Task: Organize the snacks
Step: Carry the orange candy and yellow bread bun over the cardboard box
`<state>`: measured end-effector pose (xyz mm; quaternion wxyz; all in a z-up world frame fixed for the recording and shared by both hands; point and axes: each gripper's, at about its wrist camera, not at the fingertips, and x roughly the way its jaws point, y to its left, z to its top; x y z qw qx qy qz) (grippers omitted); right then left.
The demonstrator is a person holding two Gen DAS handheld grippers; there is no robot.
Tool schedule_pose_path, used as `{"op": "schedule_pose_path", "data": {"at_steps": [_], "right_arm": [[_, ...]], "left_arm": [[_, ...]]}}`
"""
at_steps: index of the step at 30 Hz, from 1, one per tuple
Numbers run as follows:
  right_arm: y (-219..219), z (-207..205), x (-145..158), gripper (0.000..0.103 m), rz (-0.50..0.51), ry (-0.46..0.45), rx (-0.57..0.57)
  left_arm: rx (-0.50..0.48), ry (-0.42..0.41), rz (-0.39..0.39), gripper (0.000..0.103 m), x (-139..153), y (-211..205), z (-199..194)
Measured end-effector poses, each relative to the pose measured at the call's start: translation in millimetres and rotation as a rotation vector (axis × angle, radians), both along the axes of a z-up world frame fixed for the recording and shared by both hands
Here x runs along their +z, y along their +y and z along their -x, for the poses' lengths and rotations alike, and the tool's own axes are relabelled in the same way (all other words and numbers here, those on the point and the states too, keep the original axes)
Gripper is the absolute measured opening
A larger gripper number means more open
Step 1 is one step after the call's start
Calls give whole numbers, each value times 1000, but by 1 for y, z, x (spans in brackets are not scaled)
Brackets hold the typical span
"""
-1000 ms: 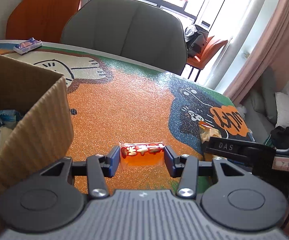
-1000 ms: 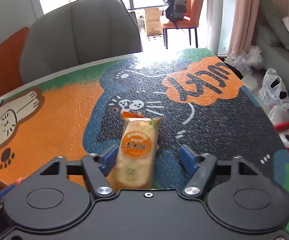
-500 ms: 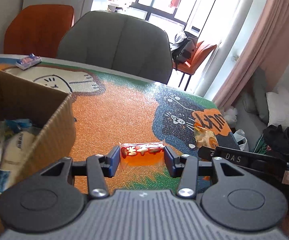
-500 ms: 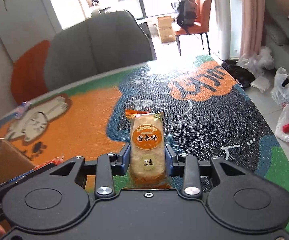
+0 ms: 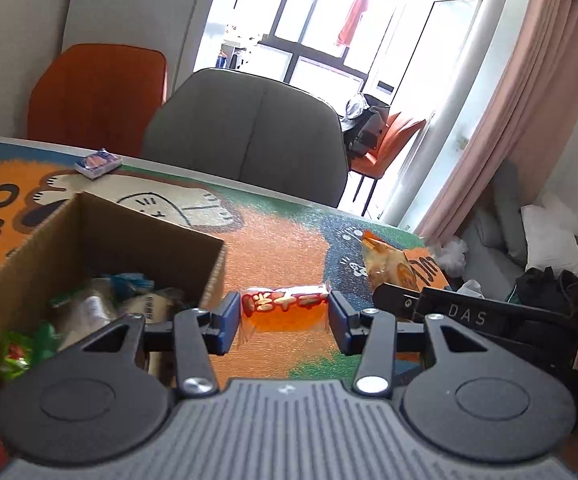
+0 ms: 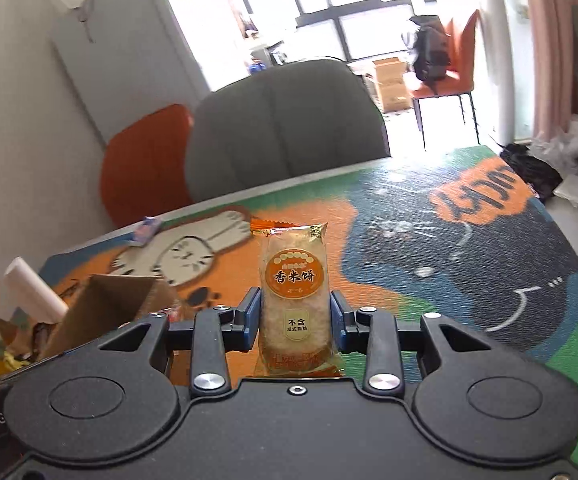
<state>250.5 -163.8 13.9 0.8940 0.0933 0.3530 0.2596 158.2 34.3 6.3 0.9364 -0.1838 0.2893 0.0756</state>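
My left gripper [image 5: 284, 315] is shut on a red-orange snack packet [image 5: 285, 307], held crosswise above the table just right of an open cardboard box [image 5: 137, 240] with several snacks inside. My right gripper [image 6: 293, 320] is shut on a rice cracker pack [image 6: 293, 292] with an orange round label, held upright above the table. The same pack [image 5: 389, 266] and the right gripper show at the right of the left wrist view. The box [image 6: 113, 304] lies to the lower left in the right wrist view.
A colourful cat-print mat [image 6: 469, 248] covers the table. A small blue-white packet [image 5: 97, 163] lies at the far edge. A grey chair [image 5: 245, 136] and an orange chair [image 5: 97, 92] stand behind the table. A white roll [image 6: 33, 284] lies left of the box.
The right gripper closed on the rice cracker pack and lifted it off the table. The left gripper rose with its packet and now looks down into the box.
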Motion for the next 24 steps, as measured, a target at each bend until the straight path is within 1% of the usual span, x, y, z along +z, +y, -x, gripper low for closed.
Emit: {"op": "schedule_pose_path", "data": {"at_steps": [10, 24], "right_arm": [[41, 28, 15, 34, -12, -21, 67], [90, 55, 23, 34, -17, -27, 136]], "left_arm": [[54, 8, -3, 46, 5, 42, 31], [106, 33, 4, 46, 4, 90, 64]]}}
